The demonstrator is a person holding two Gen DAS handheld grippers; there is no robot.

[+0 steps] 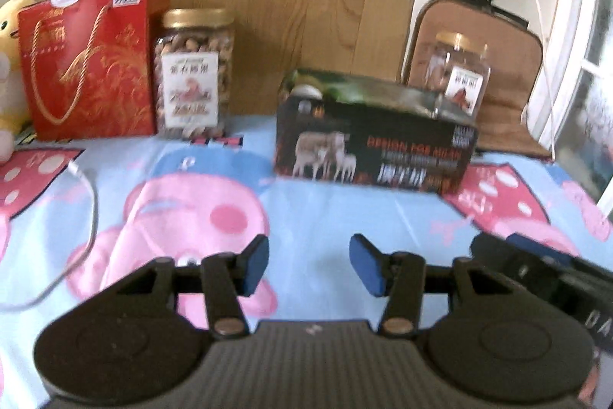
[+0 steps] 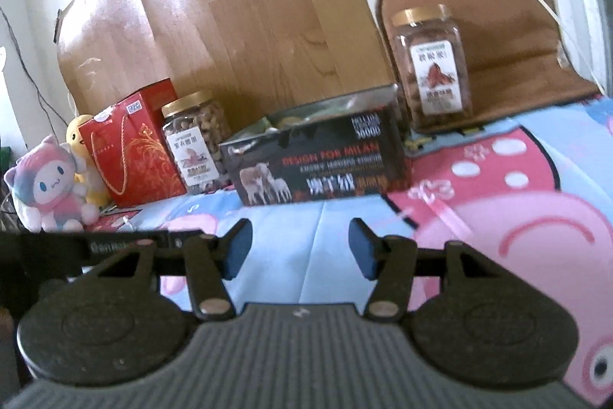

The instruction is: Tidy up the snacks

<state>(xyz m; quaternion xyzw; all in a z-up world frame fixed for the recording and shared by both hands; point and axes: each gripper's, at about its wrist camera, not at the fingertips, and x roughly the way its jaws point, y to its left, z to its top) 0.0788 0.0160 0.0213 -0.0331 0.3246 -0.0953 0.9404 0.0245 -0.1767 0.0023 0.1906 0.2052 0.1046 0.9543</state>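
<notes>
A dark box printed with sheep [image 1: 375,148] [image 2: 318,163] lies on the cartoon tablecloth [image 1: 325,213] ahead of both grippers. Left of it, a gold-lidded jar of nuts [image 1: 193,75] [image 2: 195,148] stands beside a red gift bag [image 1: 88,64] [image 2: 130,148]. Behind the box's right end stands a second gold-lidded jar [image 1: 459,79] [image 2: 431,71]. My left gripper [image 1: 312,265] is open over the cloth, short of the box, with nothing between its blue pads. The right gripper [image 2: 300,246] is also open and holds nothing; its body shows at the right edge of the left wrist view.
Plush toys [image 2: 46,186] sit at the far left past the red bag. A white cable [image 1: 92,209] curves over the cloth on the left. A brown cushion [image 2: 498,45] and a wooden board [image 1: 287,6] lean against the wall behind the snacks.
</notes>
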